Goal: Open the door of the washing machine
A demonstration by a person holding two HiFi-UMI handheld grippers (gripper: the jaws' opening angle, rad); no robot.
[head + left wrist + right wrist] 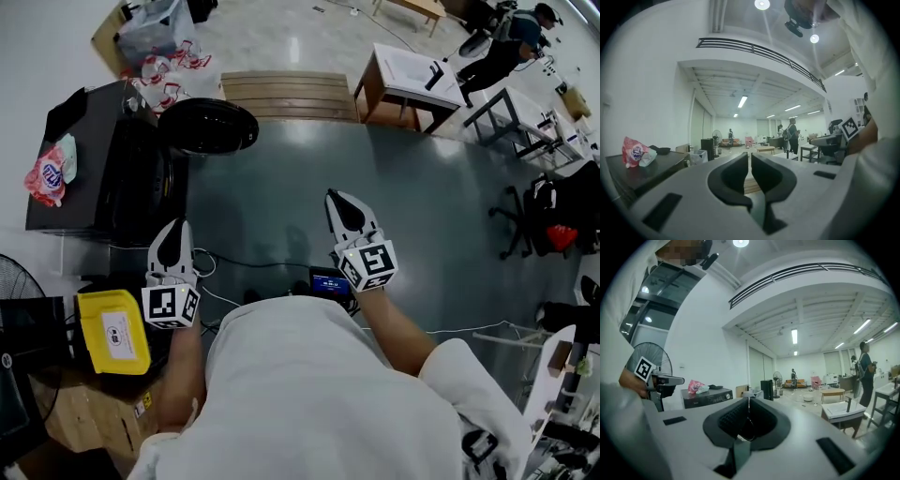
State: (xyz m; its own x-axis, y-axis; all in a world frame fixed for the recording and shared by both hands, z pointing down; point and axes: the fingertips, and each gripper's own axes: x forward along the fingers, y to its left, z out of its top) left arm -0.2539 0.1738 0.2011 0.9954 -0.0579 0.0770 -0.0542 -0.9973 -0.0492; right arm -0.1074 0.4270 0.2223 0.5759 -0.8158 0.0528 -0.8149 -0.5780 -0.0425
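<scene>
Both sets of jaws are closed and empty: left gripper [174, 227], right gripper [337, 199]. The washing machine [94, 187] door [208, 127], upper left, appears already open; confirm it and keep clear.

I log, off-task: yellow box [112, 330], lower left, just beside a standing fan [17, 281]. Pink snack bag [49, 175] higher on the left edge. Slatted wooden pallet [289, 96] at top centre. White surface [408, 75] on wooden legs to its right. Black office chair [520, 220] far right. White cable [469, 329] trailing across the dark floor [422, 206].
</scene>
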